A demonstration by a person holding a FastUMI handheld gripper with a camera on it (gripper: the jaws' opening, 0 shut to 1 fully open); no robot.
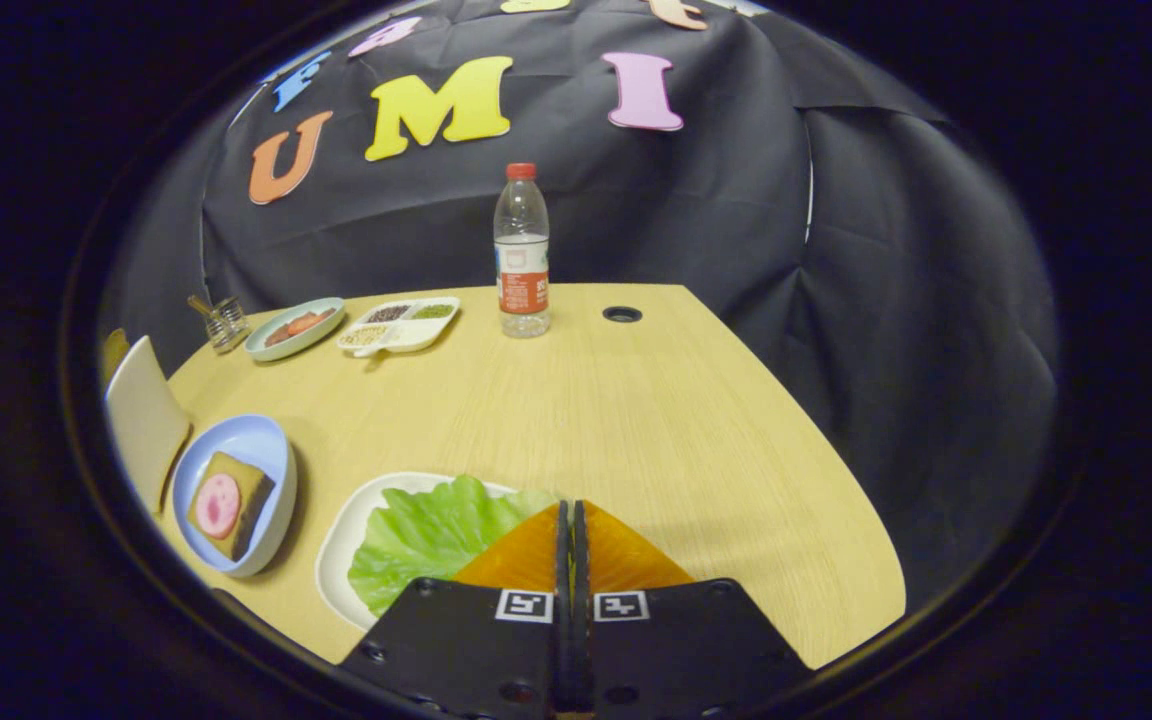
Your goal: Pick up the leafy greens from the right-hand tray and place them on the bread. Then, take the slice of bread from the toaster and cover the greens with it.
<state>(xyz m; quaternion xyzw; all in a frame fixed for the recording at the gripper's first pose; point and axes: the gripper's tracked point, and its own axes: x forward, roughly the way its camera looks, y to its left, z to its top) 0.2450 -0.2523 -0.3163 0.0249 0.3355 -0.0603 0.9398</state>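
My table [636, 420] is pale wood with a round hole [622, 314] near its far edge. Black cloth [836, 250] hangs behind and right of it.

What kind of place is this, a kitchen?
More likely a staged booth than a kitchen: black cloth wall behind a wooden table, with lettuce on a plate before the shut gripper.

My tongs [572, 530] are closed, the two orange fingers [521, 555] pressed flat against each other with only a thin dark seam between them and nothing gripped. They point forward and slightly down over the near edge of the bench [636, 400]. Behind the fingers, the black mount carries two small square markers, one per side.
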